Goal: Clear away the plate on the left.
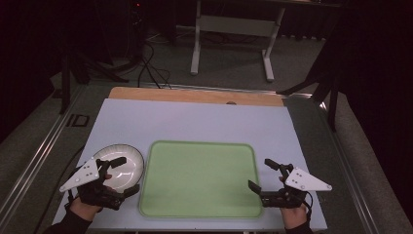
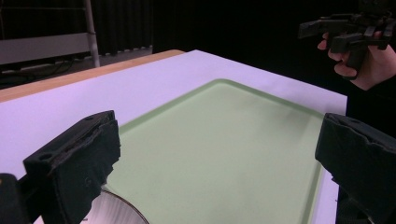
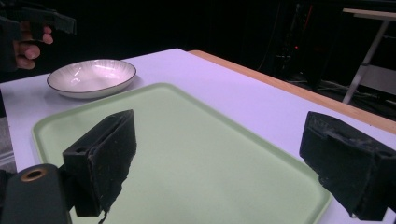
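A pale green tray (image 1: 199,178) lies empty in the middle of the near table. To its left sits a white bowl (image 1: 124,163) with a dark rim, also empty. My left gripper (image 1: 124,176) is open over the bowl's right side, one jaw above the bowl, the other by its near rim. The left gripper view has the open left gripper (image 2: 218,133) facing the tray (image 2: 224,154), with the bowl's rim (image 2: 116,210) at the bottom. My right gripper (image 1: 263,174) stands open at the tray's right edge. From the open right gripper (image 3: 219,130) I see the tray (image 3: 187,158) and the bowl (image 3: 92,77) beyond.
A light lavender mat (image 1: 195,122) covers the table, with a strip of bare wood (image 1: 195,95) along the far edge. Beyond the table stand a white desk frame (image 1: 234,44) and loose cables (image 1: 151,68) on the floor. Metal rails run along both sides.
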Demonstrator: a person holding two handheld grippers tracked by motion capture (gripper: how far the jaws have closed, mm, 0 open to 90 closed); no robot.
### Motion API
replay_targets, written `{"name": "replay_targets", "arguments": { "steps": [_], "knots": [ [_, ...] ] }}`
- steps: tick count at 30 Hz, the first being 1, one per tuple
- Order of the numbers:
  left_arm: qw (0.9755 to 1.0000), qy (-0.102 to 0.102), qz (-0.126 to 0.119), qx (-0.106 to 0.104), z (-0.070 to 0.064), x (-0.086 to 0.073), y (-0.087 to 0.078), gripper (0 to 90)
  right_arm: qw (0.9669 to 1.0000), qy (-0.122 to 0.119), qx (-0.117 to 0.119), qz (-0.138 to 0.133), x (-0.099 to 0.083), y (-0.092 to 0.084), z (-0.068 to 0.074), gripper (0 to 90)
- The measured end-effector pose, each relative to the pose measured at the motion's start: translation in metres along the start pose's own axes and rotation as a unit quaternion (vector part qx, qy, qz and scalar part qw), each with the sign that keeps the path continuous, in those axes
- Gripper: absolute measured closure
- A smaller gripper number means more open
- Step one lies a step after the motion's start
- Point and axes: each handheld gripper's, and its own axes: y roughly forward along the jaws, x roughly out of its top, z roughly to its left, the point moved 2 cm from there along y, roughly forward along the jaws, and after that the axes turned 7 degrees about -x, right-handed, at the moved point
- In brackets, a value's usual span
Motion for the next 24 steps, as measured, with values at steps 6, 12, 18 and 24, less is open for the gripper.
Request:
{"name": "replay_targets", "arguments": {
  "steps": [6,12,18,24],
  "knots": [
    [0.9999,0.007,0.008,-0.013,-0.003,-0.001,0.002,0.3,1.0000,-0.003,0.006,-0.005,0.002,-0.002,0.004,10.8],
    [0.9990,-0.001,0.019,-0.041,-0.008,0.001,0.007,0.3,0.9999,-0.007,0.006,-0.007,0.003,-0.002,0.006,10.8],
    [0.9965,-0.002,0.053,-0.064,-0.024,0.013,0.014,0.2,0.9999,-0.002,0.009,-0.011,0.004,-0.003,0.006,10.8],
    [0.9902,0.011,0.072,-0.119,-0.041,0.033,0.021,0.2,0.9999,-0.003,0.010,-0.013,0.006,-0.002,0.010,10.8]
  ]
}}
